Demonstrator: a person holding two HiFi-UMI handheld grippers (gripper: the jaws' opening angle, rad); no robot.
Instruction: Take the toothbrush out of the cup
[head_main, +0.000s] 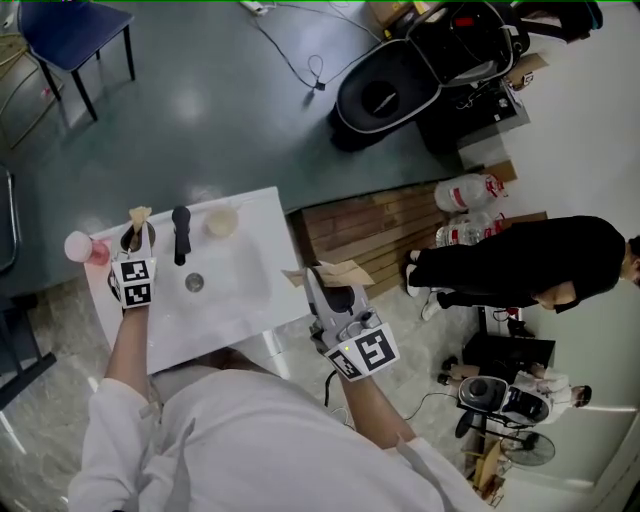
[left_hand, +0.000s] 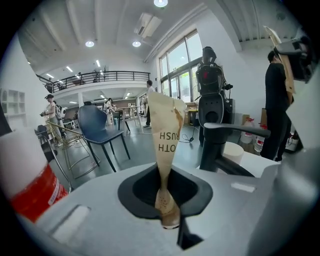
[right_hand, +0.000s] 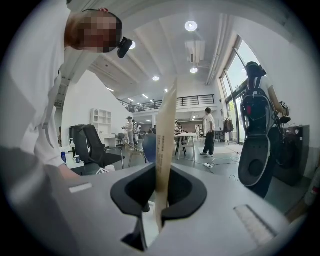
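Only paper-wrapped toothbrush (left_hand: 166, 145); bristles hidden

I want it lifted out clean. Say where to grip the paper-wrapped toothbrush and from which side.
Grip the paper-wrapped toothbrush low, on its narrow part, jaws across the flat faces, coming from the sink counter's front edge. It stands upright and thin; the left gripper is shut on it there.

We wear white long-sleeved top (head_main: 250, 440), sleeves ending short of wrists. Our left tool (head_main: 134, 243): pale grey shell, cube of black-and-white square markers. Our right tool (head_main: 316, 283): same grey shell, same cube, dark jaw recess.
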